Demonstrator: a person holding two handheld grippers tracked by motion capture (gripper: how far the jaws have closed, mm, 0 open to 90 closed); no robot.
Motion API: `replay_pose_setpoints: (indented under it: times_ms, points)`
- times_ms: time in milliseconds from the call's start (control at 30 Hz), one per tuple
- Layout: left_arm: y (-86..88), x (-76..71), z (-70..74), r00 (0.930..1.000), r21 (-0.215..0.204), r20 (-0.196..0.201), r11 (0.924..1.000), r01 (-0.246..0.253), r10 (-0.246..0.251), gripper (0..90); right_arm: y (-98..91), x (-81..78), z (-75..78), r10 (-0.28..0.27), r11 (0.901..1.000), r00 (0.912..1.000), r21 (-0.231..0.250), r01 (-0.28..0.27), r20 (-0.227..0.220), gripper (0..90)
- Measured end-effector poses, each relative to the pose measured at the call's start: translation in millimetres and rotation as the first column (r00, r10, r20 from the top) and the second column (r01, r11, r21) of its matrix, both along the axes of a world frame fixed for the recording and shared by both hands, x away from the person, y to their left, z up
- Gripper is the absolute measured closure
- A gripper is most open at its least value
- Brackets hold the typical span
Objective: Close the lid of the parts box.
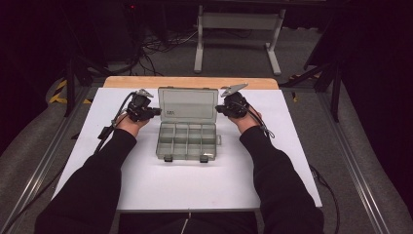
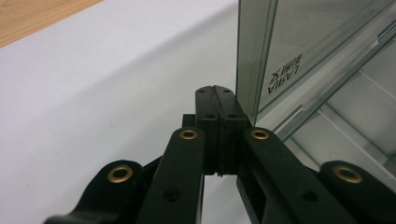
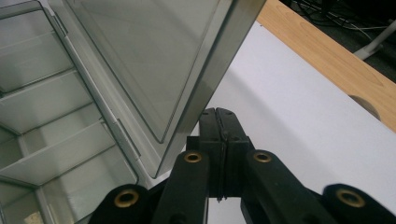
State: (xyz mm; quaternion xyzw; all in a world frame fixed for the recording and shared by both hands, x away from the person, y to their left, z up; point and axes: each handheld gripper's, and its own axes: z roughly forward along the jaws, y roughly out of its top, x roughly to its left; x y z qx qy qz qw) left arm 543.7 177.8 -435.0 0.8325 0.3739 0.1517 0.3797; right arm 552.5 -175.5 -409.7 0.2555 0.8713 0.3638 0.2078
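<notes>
Two claws at an open see-through box

The clear grey plastic box (image 1: 187,131) with little empty sections sits in the middle of the white counter (image 1: 146,180), its see-through lid (image 1: 188,104) standing up at 12 o'clock. The left claw (image 1: 157,111) is at 9 o'clock of the lid, clenched tight with nothing in it, its tip right at the lid's side edge (image 2: 245,70). The right claw (image 1: 218,109) is at 3 o'clock, clenched and empty too, just by the other edge (image 3: 215,79). To move the lid well, I think both should push gently and together. Both hands lie low, pointing inward.
</notes>
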Motion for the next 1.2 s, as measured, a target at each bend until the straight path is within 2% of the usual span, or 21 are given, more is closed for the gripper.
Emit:
replay_pose_setpoints:
  times_ms: [233,500,733,967,1200]
  points:
    - [0.1,-2.9,1.2,0.9999,-0.008,-0.006,0.9999,0.010,-0.010,89.6,-2.1,-4.7,0.3,0.017,0.9998,0.9999,0.007,-0.017,0.000,90.0]
    - [0.8,-7.4,3.6,0.9995,0.010,0.004,0.9994,0.032,-0.032,89.6,-2.3,-9.9,2.4,0.036,0.9993,0.9994,0.008,-0.036,0.005,90.0]
    - [3.5,-11.3,2.9,0.9991,-0.003,0.002,0.9991,0.043,-0.043,89.2,-2.7,-15.5,3.6,0.048,0.9988,0.9989,0.009,-0.048,0.002,90.0]
    - [4.5,-15.7,4.2,0.9984,0.003,0.002,0.9984,0.057,-0.057,89.1,-3.9,-23.4,6.9,0.070,0.9975,0.9975,0.005,-0.070,0.006,90.0]
    - [5.2,-19.7,3.8,0.9981,0.003,0.002,0.9981,0.062,-0.062,88.9,-5.6,-29.9,7.4,0.087,0.9962,0.9962,0.003,-0.087,-0.004,89.9]
